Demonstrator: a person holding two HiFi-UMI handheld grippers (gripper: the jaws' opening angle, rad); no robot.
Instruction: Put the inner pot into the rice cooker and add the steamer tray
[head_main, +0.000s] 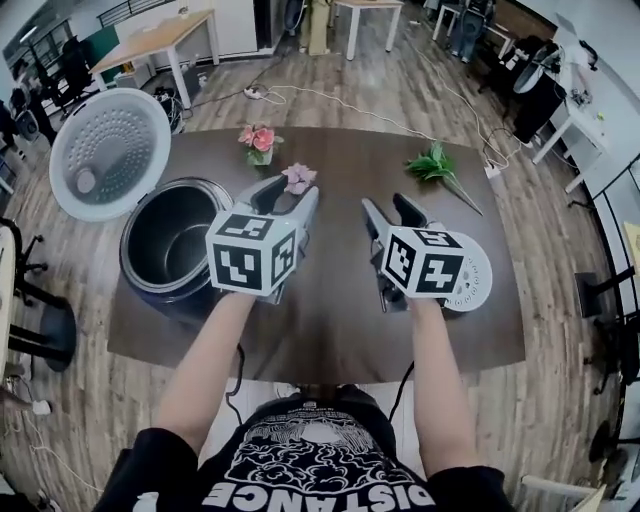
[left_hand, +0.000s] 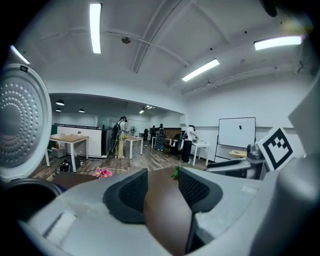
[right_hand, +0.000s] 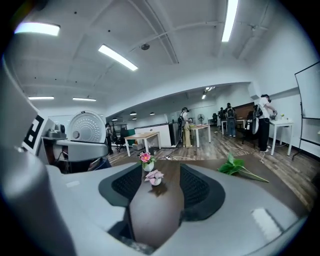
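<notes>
Forearms (head_main: 205, 360) reach out from the bottom of the head view, carrying the left gripper (head_main: 287, 198) and right gripper (head_main: 388, 210) side by side above the brown table (head_main: 330, 330), neither holding anything. At the table's left end stands the rice cooker (head_main: 140, 285), lid (head_main: 110, 150) swung up, with what looks like the inner pot (head_main: 178, 240) already seated, so the tray step seems in hand. The white steamer tray (head_main: 474, 285) lies flat on the table, partly hidden under the right gripper. From the left gripper view, the left gripper (left_hand: 162, 189) has its jaws apart over bare tabletop, the lid (left_hand: 20, 130) at far left. From the right gripper view, the right gripper (right_hand: 159, 195) is likewise spread and empty, aimed past a small pink flower (right_hand: 154, 177). Next it likely must drop back, grasp the tray's rim, and carry it left to the cooker.
</notes>
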